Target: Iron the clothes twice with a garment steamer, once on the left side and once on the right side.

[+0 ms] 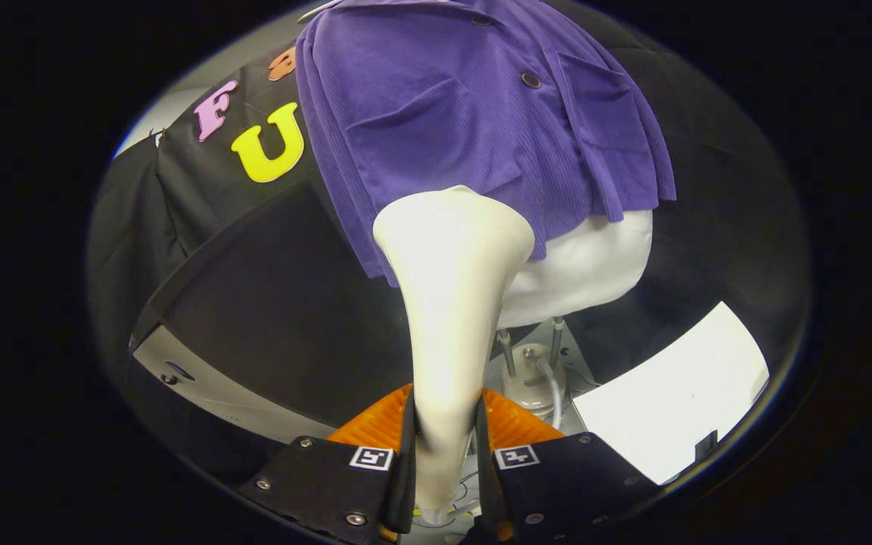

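Bright overhead light glares on the cream steamer head [454, 250] and the white sheet [671, 393], the fingers [398, 469] lie shadowed, and fisheye distortion bends the edges.

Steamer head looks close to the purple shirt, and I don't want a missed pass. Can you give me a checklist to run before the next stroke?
1. Grip: gripper shut on the steamer handle, both fingers pressing it: ok.
2. Steamer head at the purple shirt, near its hem: ok.
3. Head touching the fabric: cannot tell.
4. Steam coming out: cannot tell.
5. Shirt draped on the white mannequin, buttoned: ok.
6. Hose at the stand base free of the handle: ok.
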### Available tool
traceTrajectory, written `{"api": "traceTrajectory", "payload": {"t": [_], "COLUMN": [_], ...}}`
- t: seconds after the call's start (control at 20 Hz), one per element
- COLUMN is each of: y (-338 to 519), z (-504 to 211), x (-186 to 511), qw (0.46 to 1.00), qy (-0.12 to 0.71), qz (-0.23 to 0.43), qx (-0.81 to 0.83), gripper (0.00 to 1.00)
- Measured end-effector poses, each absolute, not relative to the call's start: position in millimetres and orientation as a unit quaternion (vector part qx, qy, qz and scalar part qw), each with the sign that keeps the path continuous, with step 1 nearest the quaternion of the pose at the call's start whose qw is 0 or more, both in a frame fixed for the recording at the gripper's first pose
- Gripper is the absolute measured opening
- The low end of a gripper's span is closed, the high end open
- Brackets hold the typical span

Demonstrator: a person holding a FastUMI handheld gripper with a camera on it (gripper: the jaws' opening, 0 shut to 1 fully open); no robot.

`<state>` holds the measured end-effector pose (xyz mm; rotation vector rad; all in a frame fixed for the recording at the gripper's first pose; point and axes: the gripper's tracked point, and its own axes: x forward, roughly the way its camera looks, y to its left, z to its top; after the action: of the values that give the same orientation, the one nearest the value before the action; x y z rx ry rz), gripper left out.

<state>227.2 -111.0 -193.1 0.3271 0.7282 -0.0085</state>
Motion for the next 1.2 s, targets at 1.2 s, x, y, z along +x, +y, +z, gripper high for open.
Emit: {"api": "traceTrajectory", "payload": {"t": [1.2], "y": [-232], "z": [179], "x": [307], "qw": [0.991], "qy": [-0.002], "qz": [-0.054], "qx": [0.126], "gripper": [0.35]}}
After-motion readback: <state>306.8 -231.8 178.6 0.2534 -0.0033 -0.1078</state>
